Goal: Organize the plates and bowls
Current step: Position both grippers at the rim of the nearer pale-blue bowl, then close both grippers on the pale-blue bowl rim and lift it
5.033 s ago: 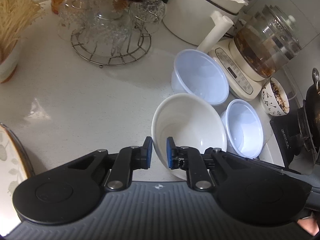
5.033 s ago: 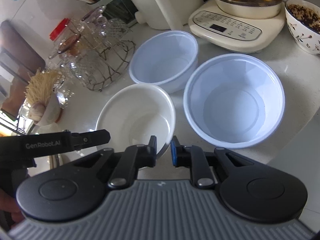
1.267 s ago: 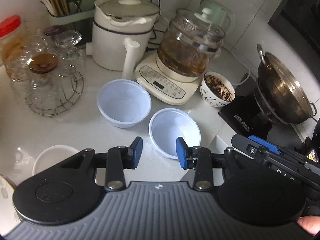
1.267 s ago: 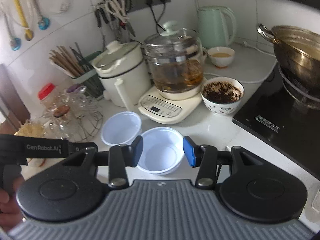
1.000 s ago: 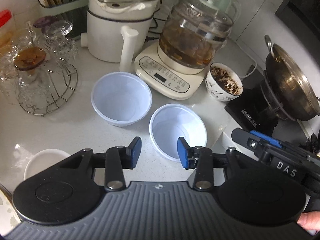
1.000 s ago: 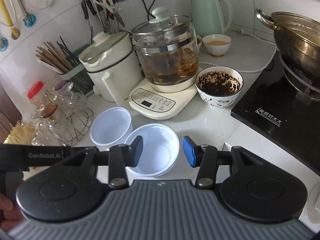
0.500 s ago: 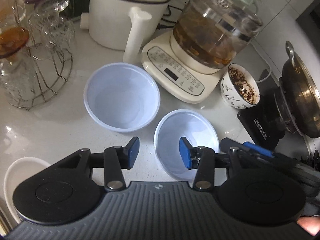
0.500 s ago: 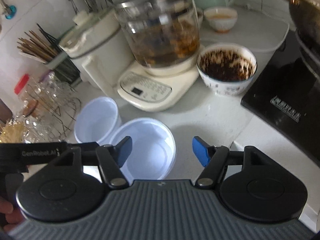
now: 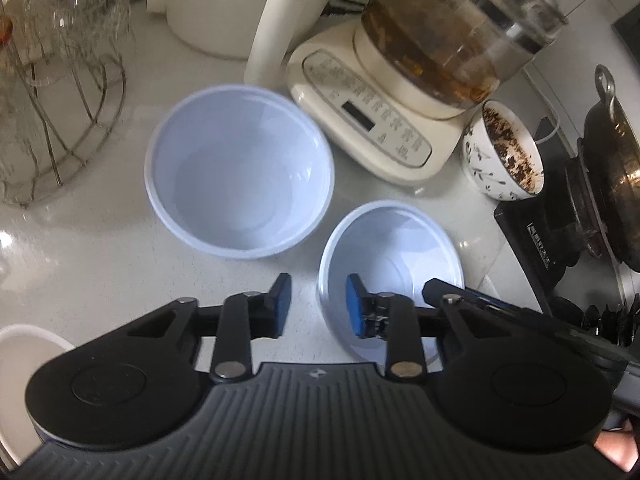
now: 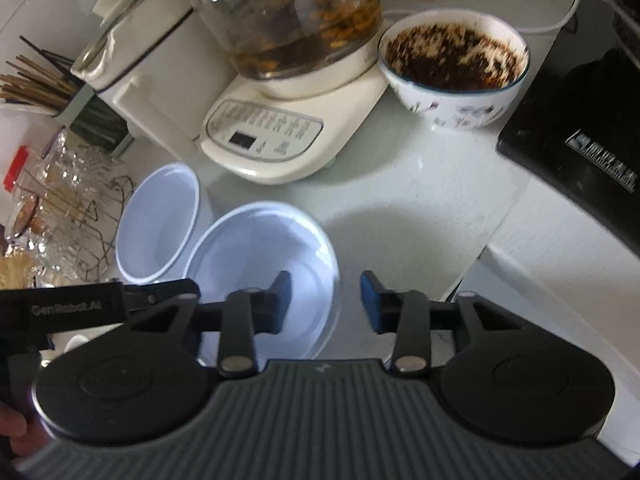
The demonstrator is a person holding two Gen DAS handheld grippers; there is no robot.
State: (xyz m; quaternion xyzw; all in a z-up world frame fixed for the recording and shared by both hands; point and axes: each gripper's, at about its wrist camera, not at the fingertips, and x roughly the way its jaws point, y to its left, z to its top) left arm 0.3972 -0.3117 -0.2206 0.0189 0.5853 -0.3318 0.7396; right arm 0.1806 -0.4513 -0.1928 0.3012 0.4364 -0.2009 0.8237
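Note:
Two pale blue plastic bowls stand on the white counter. The near bowl (image 9: 400, 248) (image 10: 256, 248) lies under both grippers. My left gripper (image 9: 316, 306) is open, its jaws astride that bowl's left rim. My right gripper (image 10: 324, 302) is open, its jaws astride the same bowl's right rim. The far bowl (image 9: 240, 176) (image 10: 158, 220) stands to the left. The rim of a white ceramic bowl (image 9: 28, 338) shows at the lower left of the left wrist view.
A glass kettle on a cream base (image 9: 384, 120) (image 10: 272, 136) stands behind the bowls, with a white cooker (image 9: 216, 8). A patterned bowl of dark bits (image 9: 500, 152) (image 10: 456, 68), a black induction hob (image 10: 580, 128) and a wire rack of glasses (image 9: 52, 80) flank them.
Both grippers have come down and forward onto the near blue bowl. The right gripper's jaws opened wider. Five seconds ago the left gripper was closed on the white bowl, which now sits released at left.

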